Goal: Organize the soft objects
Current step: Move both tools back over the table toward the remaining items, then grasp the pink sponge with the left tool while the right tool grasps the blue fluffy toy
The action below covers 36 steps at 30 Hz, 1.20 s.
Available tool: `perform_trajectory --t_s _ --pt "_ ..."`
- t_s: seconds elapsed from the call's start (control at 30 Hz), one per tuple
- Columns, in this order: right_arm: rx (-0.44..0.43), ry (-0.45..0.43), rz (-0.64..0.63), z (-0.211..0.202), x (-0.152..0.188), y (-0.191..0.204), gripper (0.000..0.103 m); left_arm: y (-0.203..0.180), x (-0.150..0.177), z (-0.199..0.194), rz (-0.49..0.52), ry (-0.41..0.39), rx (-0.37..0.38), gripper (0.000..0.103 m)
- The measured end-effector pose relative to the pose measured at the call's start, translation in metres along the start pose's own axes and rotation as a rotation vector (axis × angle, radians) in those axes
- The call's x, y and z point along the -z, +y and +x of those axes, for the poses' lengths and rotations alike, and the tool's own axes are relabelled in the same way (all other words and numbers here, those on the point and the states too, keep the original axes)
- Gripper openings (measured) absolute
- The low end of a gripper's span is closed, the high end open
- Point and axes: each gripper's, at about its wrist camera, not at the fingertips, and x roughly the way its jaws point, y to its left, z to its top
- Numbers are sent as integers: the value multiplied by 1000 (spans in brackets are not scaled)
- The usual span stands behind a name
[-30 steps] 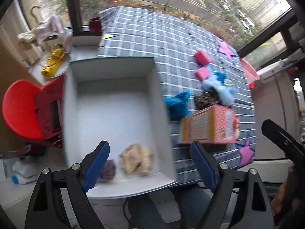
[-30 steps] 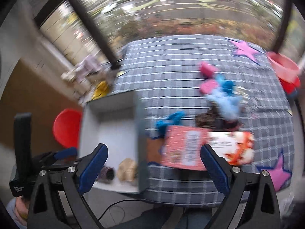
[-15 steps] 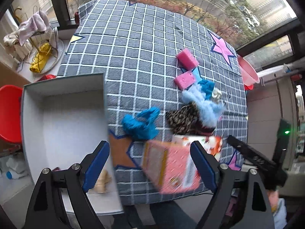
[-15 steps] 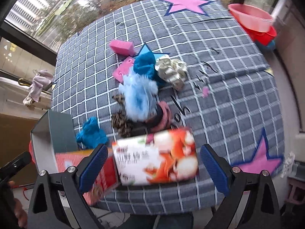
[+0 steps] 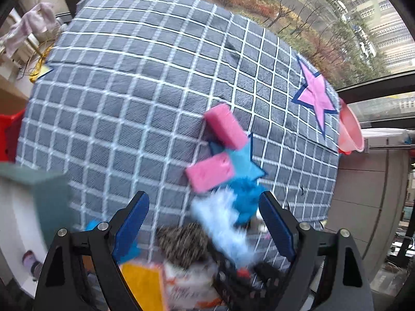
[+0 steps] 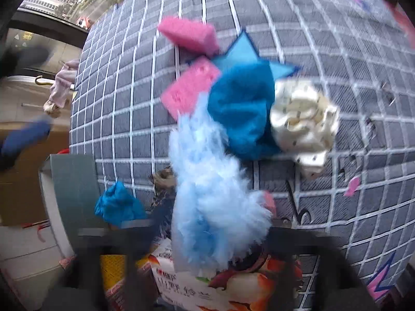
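A pile of soft things lies on the checked tablecloth: two pink sponges, a light blue fluffy piece, a dark blue cloth, a cream scrunchie, a leopard-print piece and a small blue cloth. My left gripper is open and empty, just above the near side of the pile. My right gripper is blurred and close over the fluffy piece; its jaws look spread wide. The grey box stands at the left with a small item inside.
A snack packet and an orange-yellow carton lie at the table's near edge below the pile. A pink basin sits off the table's right side. Red chair at left. Windows lie beyond the table.
Both grippers have moved right and forward, away from the grey box and down close to the soft pile. Both views are now blurred by motion. Nothing has been taken hold of.
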Motion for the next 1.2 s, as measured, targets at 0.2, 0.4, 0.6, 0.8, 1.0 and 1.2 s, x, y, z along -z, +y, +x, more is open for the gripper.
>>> perform_trajectory --t_s 0.2,0.4,0.6,0.8,1.0,1.2 --pt "-140 -32 55 -33 12 -33 24 -38 -35 54 126 -39 -172 89" --pt "-201 -59 74 -65 24 -52 24 -84 -36 84 545 -160 -389 89" --pt "-233 -62 94 -73 27 -58 24 -99 -36 110 688 -114 -376 90" --pt "-233 -109 111 -93 30 -64 24 -104 -40 120 661 -82 -358 76" --pt "-248 -177 143 -123 42 -83 24 -87 -37 96 606 -113 -234 74" --pt "-240 -225 185 -142 59 -99 24 -86 -24 49 590 -190 -188 74"
